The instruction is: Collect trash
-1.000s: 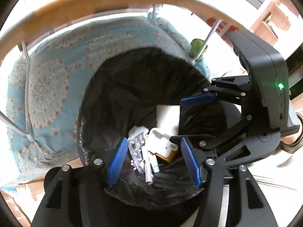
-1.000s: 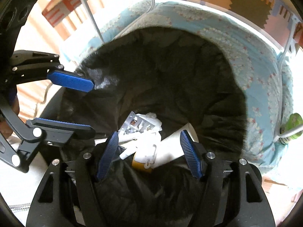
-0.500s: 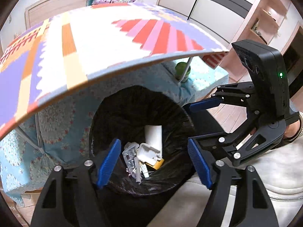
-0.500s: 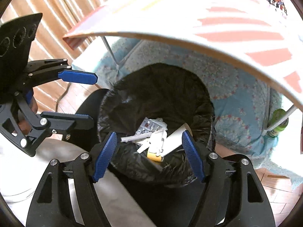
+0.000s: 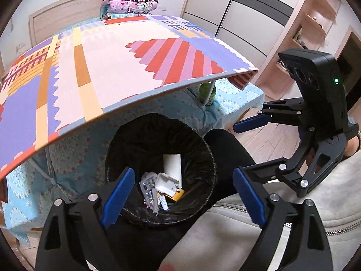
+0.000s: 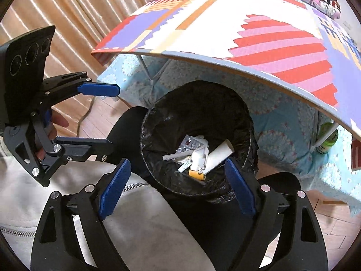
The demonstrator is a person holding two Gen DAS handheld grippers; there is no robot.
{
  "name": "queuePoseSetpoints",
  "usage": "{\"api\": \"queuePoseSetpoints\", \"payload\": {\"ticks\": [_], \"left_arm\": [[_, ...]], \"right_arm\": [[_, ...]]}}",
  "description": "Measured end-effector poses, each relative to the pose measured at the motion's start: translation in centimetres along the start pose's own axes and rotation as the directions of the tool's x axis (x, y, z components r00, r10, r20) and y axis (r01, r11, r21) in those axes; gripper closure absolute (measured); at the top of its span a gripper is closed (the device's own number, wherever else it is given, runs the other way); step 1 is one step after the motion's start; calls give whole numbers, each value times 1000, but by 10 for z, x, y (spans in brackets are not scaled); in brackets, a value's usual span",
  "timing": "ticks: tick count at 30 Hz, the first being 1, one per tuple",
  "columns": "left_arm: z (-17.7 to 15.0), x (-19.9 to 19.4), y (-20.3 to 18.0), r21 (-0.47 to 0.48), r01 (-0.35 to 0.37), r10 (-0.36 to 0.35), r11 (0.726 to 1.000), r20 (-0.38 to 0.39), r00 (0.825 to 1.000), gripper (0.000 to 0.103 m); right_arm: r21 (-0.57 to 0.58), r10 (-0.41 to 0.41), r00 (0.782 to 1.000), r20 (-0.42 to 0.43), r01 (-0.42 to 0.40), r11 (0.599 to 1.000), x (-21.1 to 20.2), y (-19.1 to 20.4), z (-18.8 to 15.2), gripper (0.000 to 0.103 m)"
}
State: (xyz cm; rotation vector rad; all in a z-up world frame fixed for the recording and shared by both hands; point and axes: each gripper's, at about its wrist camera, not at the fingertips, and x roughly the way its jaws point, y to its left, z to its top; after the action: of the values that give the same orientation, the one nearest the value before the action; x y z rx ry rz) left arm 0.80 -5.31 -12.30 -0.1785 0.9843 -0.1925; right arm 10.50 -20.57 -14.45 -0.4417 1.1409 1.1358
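Observation:
A black-lined trash bin stands on the floor under the table edge; it also shows in the right wrist view. Inside lies trash: a white paper tube, a blister pack, a white plastic piece and a yellow piece; the tube and blister pack show in the right view too. My left gripper is open and empty above the bin's near rim. My right gripper is open and empty above the bin, also seen at the right of the left view.
A table with a colourful patterned mat overhangs the bin. Blue floral bedding lies behind it. A green bottle stands by a table leg. The person's black-trousered legs flank the bin. Curtains hang at left.
Both grippers have risen out of the bin and pulled back, so the bin looks smaller and the table top is now in view. Both stay open and empty.

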Motion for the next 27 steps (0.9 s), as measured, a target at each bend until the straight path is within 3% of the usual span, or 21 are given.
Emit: {"api": "queuePoseSetpoints", "payload": {"ticks": [4,7,27], "left_arm": [[2,-1,-1,-4,-32,32,999,-10,999,17],[1,-3,-2,-8,2,-2,1000,-8,1000,17],[0,-7,-6,-1,-3,3,1000,13,1000,17]], "right_arm": [[-2,2,1000,6,-2,1000,-4,1,0,18],[-6,-1,1000,-3,1,1000,-5,3,0,18],[-15,-5,1000,5,5,1000,-9,8,1,18]]}}
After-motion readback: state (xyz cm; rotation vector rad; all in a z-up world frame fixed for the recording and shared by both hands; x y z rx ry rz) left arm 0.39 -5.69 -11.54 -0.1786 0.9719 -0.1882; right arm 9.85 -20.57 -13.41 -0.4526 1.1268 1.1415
